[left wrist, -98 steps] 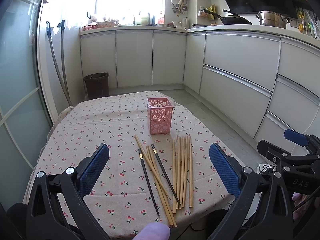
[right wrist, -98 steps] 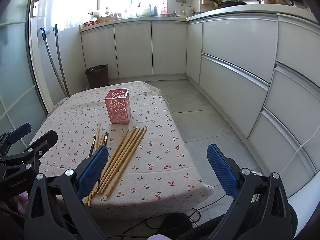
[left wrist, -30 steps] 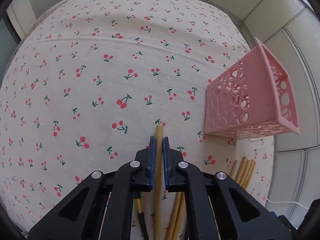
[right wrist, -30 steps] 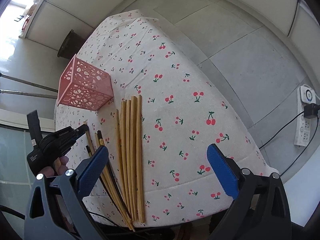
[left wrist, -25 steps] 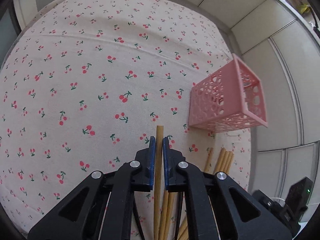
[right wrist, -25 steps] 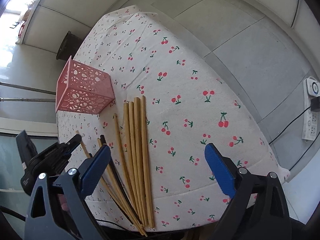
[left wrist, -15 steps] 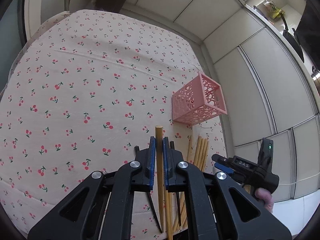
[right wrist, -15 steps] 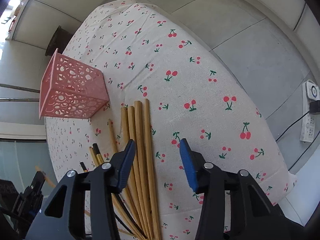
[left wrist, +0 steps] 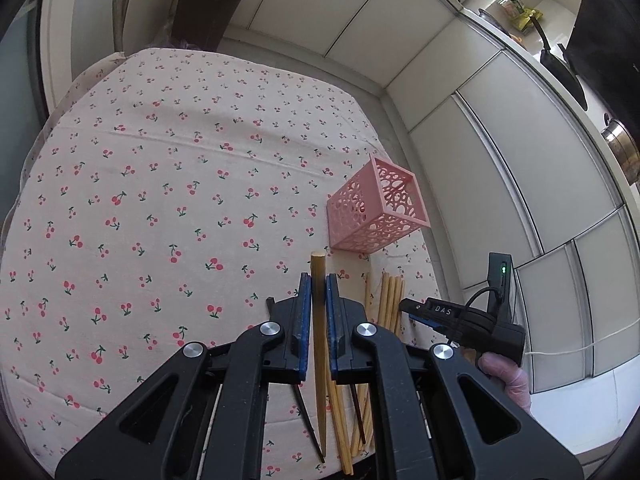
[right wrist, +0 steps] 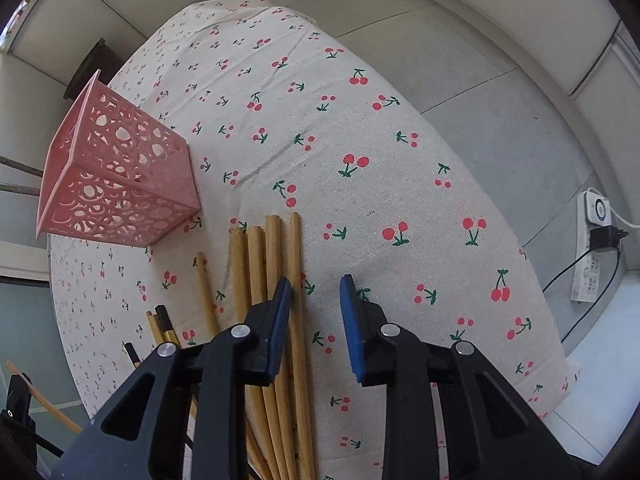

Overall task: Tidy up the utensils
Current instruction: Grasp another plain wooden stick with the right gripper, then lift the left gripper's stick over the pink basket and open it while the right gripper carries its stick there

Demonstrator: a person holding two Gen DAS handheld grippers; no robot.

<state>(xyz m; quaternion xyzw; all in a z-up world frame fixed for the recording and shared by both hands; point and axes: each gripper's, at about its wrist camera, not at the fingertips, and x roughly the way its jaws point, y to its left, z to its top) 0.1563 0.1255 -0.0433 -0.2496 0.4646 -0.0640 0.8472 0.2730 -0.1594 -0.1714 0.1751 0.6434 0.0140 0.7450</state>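
The left gripper is clenched on one wooden chopstick, lifted clear of the desk — the pink basket stands just beyond, to its right. The right gripper has just been closing over the rightmost of the chopsticks on the desk, not yet pinching. Next, I judge: tip the held stick upright into the basket.

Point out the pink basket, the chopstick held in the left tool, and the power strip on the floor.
pink basket (left wrist: pixel 370 216), left wrist view, on its perforated side wall.
chopstick (left wrist: pixel 319 280), left wrist view, on the shaft just above the pads.
power strip (right wrist: pixel 591 264), right wrist view, on its white body.
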